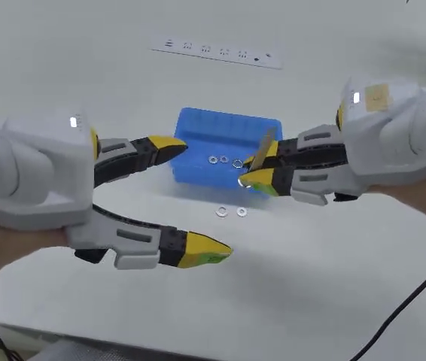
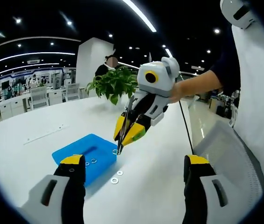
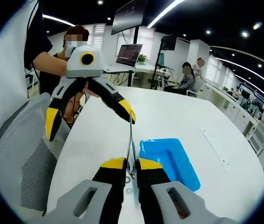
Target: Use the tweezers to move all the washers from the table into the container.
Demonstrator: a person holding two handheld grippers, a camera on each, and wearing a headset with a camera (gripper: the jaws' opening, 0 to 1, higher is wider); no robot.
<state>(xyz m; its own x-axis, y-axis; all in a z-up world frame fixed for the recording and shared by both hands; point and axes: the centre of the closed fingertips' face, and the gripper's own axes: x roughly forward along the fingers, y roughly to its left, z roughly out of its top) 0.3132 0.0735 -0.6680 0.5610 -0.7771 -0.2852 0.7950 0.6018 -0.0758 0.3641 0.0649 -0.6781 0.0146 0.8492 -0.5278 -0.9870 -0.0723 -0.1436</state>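
Beyond the jaws of our right gripper point(image 1: 260, 170), clamped on the tweezers point(image 1: 265, 146), a washer point(image 2: 116, 151) seems pinched at the container point(image 1: 198, 128) rim; next we release it inside. Our left gripper point(image 1: 198, 195) gapes empty.

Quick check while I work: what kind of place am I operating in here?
Most likely an open-plan office or lab hall: long white tables, a mesh office chair, a lit screen with people seated in the background, and rows of ceiling strip lights.
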